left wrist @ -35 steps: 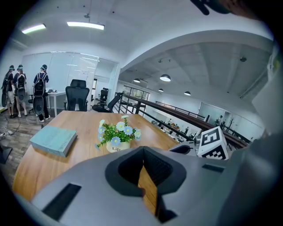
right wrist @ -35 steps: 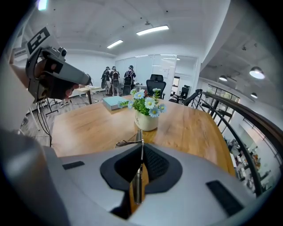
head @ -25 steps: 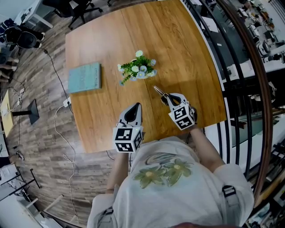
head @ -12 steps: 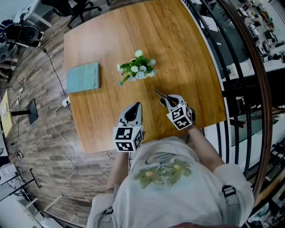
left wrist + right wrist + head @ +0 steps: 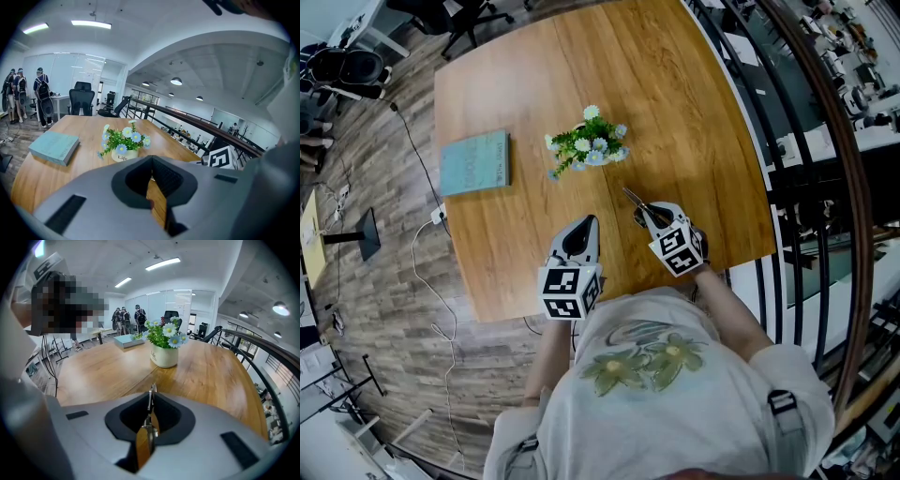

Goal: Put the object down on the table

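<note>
A thin metal tool (image 5: pixel 632 197) sticks out of my right gripper (image 5: pixel 645 208), low over the front right of the wooden table (image 5: pixel 675 94). In the right gripper view the tool (image 5: pixel 151 397) stands on edge between the jaws of the right gripper (image 5: pixel 150 405). Those jaws are opening, though the tool still sits pinched at their tips. I cannot tell whether the tool touches the tabletop. My left gripper (image 5: pixel 589 223) hovers near the table's front edge. It is shut and holds nothing, and the left gripper (image 5: pixel 151 161) has its tips together.
A white pot of blue and white flowers (image 5: pixel 589 147) stands mid-table just beyond both grippers. A teal book (image 5: pixel 474 163) lies at the left edge. A black railing (image 5: pixel 797 141) runs along the right. A cable (image 5: pixel 427 253) trails on the floor at left.
The right gripper with the tool has drifted slightly left and back toward the person. The left gripper has not moved.
</note>
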Available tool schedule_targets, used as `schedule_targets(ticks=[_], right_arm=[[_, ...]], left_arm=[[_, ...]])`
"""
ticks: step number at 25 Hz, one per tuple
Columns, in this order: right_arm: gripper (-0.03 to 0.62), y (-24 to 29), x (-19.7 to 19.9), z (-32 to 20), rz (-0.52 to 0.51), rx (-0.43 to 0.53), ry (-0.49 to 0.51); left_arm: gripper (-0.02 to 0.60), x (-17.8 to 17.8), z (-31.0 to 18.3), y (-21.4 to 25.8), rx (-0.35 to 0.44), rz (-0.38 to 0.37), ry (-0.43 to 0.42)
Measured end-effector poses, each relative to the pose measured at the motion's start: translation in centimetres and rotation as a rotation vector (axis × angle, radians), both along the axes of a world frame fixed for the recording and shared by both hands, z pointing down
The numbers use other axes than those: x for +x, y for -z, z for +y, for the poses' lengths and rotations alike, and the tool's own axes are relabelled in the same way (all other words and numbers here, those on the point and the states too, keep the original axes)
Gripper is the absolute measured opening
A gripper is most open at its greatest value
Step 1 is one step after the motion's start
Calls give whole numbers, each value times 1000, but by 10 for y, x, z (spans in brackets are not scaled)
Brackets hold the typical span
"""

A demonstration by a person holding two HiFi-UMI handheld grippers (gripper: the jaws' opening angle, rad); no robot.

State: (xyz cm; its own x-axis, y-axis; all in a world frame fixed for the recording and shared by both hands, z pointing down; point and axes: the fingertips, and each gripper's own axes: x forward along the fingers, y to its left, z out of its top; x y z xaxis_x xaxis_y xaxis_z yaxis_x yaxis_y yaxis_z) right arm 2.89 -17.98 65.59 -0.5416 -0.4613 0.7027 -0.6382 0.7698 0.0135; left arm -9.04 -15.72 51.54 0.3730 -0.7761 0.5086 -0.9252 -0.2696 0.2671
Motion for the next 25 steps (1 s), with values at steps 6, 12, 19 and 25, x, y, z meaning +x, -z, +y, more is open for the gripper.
schedule_targets(ticks=[6, 12, 19, 25], right_arm=[[52, -3, -6, 5, -16, -24, 17], [77, -14, -15, 19, -9, -29, 54], [94, -22, -18, 24, 13, -13, 82], [101, -26, -22, 24, 6, -18, 83]], left_arm=[[17, 1, 1, -2, -4, 0, -3], [17, 2, 5, -8, -8, -1, -6], [17, 6, 5, -10, -11, -2, -14], [17, 4, 4, -14, -16, -6, -15]])
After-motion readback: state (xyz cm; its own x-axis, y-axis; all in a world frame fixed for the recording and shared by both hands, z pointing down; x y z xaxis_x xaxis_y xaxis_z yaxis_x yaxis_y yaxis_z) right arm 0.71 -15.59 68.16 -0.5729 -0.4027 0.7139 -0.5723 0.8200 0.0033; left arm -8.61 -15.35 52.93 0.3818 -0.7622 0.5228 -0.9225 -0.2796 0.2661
